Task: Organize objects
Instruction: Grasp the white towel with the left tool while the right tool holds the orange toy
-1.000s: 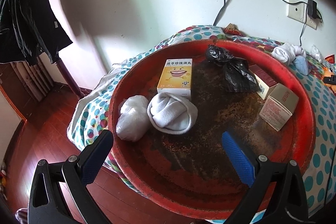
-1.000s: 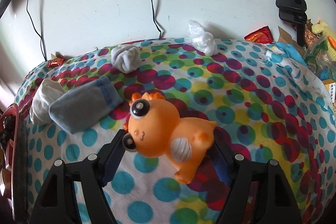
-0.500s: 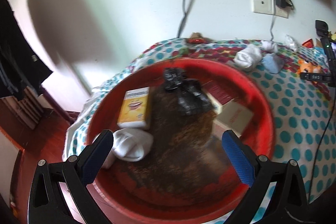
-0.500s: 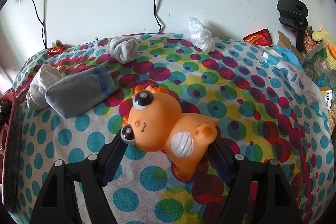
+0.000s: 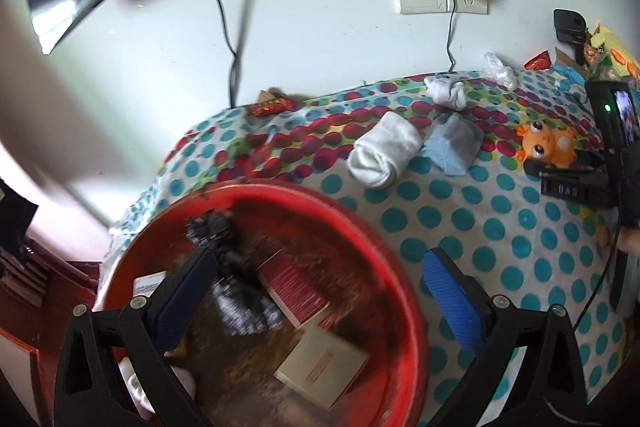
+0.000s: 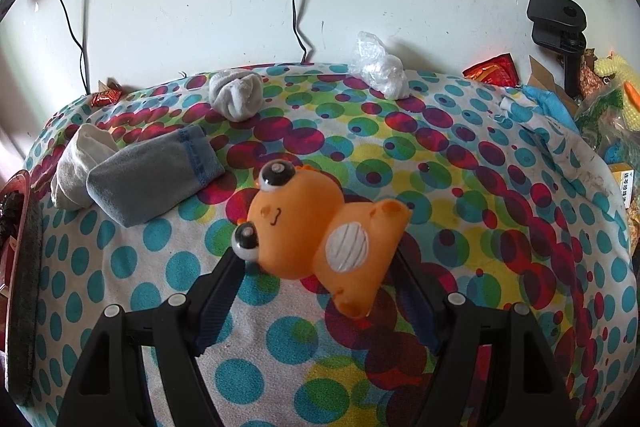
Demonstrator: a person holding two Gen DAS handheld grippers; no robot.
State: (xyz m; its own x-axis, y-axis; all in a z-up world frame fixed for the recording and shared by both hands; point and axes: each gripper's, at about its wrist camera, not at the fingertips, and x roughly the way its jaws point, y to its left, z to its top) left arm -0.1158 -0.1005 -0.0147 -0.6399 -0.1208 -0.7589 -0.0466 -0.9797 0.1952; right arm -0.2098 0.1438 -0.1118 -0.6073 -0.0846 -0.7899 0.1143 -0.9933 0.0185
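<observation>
My right tool [image 6: 316, 283] is clamped on the orange toy [image 6: 316, 227] above the spotty desk [image 6: 500, 227]. My left tool [image 5: 320, 291] is wide apart over the red tray [image 5: 384, 251]. The toy sits crooked, so it could slip out

Both grippers, left [image 5: 320, 291] and right [image 6: 316, 287], had black frames with silver screws (blue textured finger pads).

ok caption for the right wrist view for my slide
Right tool grips an orange toy above the polka-dot cloth, socks behind.
</observation>
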